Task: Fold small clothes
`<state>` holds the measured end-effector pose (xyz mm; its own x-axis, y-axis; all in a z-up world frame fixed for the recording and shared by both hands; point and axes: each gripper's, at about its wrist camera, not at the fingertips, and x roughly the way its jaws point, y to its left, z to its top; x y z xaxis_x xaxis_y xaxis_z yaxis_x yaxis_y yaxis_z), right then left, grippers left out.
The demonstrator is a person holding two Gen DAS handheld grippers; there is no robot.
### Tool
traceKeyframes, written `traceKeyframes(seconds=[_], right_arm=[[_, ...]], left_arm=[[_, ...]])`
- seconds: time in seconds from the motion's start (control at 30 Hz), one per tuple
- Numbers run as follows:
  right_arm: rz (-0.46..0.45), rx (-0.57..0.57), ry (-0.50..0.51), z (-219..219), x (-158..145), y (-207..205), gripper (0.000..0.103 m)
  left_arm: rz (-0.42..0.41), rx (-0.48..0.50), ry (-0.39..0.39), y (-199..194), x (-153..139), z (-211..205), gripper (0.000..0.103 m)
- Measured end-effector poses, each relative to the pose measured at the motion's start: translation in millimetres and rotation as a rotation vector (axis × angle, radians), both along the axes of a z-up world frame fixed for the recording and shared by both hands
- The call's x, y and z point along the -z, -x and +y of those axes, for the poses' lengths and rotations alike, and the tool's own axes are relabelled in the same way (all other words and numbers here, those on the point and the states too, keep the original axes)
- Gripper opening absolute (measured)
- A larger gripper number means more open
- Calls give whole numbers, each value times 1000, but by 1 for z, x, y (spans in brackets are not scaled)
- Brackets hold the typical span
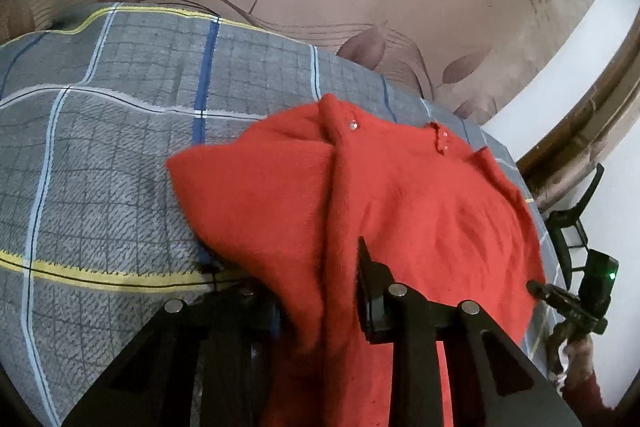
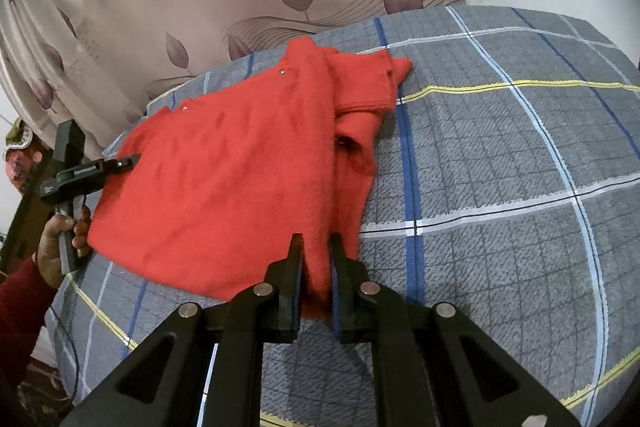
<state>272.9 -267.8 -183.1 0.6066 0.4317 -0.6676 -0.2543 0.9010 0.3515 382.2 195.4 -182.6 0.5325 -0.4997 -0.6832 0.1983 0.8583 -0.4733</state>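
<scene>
A: Start at the left. What is the left gripper [image 1: 316, 275] doing?

B: It is at the left side edge of the red knitted sweater [image 2: 224, 167], held by a person's hand [image 2: 60, 235] in a dark red sleeve. In its own view a thick bunch of red knit fills the gap between the jaws and drapes over one of them. I cannot tell whether they are actually pinching it.

A: And the sweater itself?

B: It lies spread on the grey checked blanket [image 2: 500, 167], collar end away from the hands, hem towards them. The ribbed red sleeve [image 2: 360, 87] on its right side is already turned in over the body.

A: The right gripper [image 2: 316, 247]?

B: Its jaws are clenched on a ridge of the hem near the sweater's right side, just beside the turned-in sleeve.

A: So which step is this?

B: I judge it to be the side fold: one side is in and the other is being taken up.

A: What does the next move need?

B: Probably a firm pinch on the left. That edge should then be carried across to the middle while the right holds the hem flat. The loose knit could slip or bunch.
</scene>
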Motion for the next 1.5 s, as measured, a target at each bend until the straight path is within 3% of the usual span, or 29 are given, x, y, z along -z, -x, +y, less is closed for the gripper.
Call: traceKeyframes(seconds=[0.23, 0.57, 0.87, 1.13, 1.5], right_arm=[[-26, 7, 93, 15, -4, 3, 19], [-58, -11, 218, 33, -6, 8, 32], [-57, -10, 208, 32, -4, 8, 34], [-60, -14, 219, 33, -4, 8, 45], [-61, -15, 225, 33, -4, 8, 45]], left_arm=[[-51, -12, -65, 5, -1, -12, 29], [-49, -17, -53, 5, 0, -10, 29], [-50, -16, -56, 4, 0, -10, 29], [-50, -17, -53, 4, 1, -10, 29], [-49, -18, -50, 3, 1, -10, 29]])
